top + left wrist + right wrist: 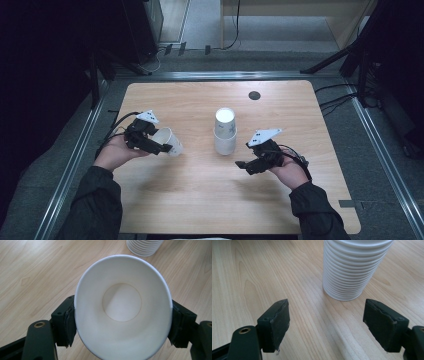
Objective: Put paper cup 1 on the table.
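Paper cup gripped in left tool, held at left of worktop, well apart from stack of cups standing upright at centre. Pads pressed against opposite sides of cup wall just below rim, squeezing mouth into slight oval. Cup tilted on its side in high view, mouth turned back toward left tool's camera, flat round base visible deep inside.

Progress, judged from present layout: one cup off stack and in hand; many nested cups left, counted roughly by ribbed rims in right gripper view. No cup set down anywhere on worktop, so likely early in separating work. Placement of held cup not yet done.

Right tool near stack's right near side, jaws spread wide with nothing between them, aimed at stack's lower part. Probably ready to steady stack or take next cup.

Materials: thin white paper, smooth matte inside, rolled rims forming fine stepped ridges down stack. Tapered round shape, light and easily dented under firm squeeze. Worktop pale wood-grain laminate, rounded corners, dark round cable port at far edge. Tool pads black, rubbery, slightly worn at edges.
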A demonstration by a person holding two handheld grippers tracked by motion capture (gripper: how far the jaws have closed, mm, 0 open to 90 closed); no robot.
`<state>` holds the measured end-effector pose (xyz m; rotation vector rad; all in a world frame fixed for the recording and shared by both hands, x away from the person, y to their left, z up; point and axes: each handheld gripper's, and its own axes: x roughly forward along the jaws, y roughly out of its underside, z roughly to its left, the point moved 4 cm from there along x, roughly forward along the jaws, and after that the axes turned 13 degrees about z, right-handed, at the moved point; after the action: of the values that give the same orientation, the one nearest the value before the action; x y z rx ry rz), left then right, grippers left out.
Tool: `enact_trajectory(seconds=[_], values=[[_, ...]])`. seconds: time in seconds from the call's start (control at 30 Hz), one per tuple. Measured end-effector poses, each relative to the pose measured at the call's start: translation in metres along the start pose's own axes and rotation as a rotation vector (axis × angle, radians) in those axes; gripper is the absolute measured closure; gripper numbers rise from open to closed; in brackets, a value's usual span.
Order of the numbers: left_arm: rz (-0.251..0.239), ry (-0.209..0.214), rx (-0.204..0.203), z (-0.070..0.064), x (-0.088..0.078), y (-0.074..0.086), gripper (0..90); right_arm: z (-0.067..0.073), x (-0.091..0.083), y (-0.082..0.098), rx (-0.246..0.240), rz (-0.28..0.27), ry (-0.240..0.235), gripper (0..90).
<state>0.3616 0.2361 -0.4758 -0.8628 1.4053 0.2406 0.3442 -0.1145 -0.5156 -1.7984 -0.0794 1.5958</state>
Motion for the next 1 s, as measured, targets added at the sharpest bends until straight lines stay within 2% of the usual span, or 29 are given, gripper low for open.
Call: enact_trajectory(seconds=[0.1, 0.2, 0.37, 0.47, 0.57, 0.63, 0.73, 0.9, 1.0], values=[[0.003, -0.009, -0.020, 0.006, -0.003, 0.003, 24.3, 0.000, 0.001, 0.000, -0.004, 0.005, -0.001, 21.4], [0.002, -0.024, -0.063, 0.017, -0.008, 0.009, 24.3, 0.000, 0.002, 0.001, -0.004, 0.015, -0.011, 21.3], [-0.018, -0.022, -0.085, 0.024, -0.012, 0.015, 24.3, 0.001, 0.006, 0.003, -0.014, 0.040, -0.012, 21.4], [-0.003, -0.048, -0.112, 0.032, -0.015, 0.021, 24.3, 0.002, 0.005, 0.002, -0.020, 0.027, -0.027, 21.4], [0.002, -0.056, -0.132, 0.036, -0.015, 0.024, 24.3, 0.003, 0.005, 0.001, -0.019, 0.022, -0.027, 21.4], [0.014, -0.050, -0.166, 0.042, -0.015, 0.028, 24.1, 0.003, 0.005, 0.001, -0.020, 0.020, -0.026, 21.4], [0.021, -0.071, -0.178, 0.044, -0.015, 0.029, 23.7, 0.003, 0.005, 0.001, -0.023, 0.024, -0.024, 21.4], [0.099, -0.113, -0.198, 0.051, -0.007, 0.035, 23.8, 0.003, 0.005, 0.001, -0.028, 0.024, -0.019, 21.4], [0.129, -0.141, -0.214, 0.054, -0.003, 0.037, 23.7, 0.003, 0.005, 0.001, -0.030, 0.020, -0.019, 21.4]])
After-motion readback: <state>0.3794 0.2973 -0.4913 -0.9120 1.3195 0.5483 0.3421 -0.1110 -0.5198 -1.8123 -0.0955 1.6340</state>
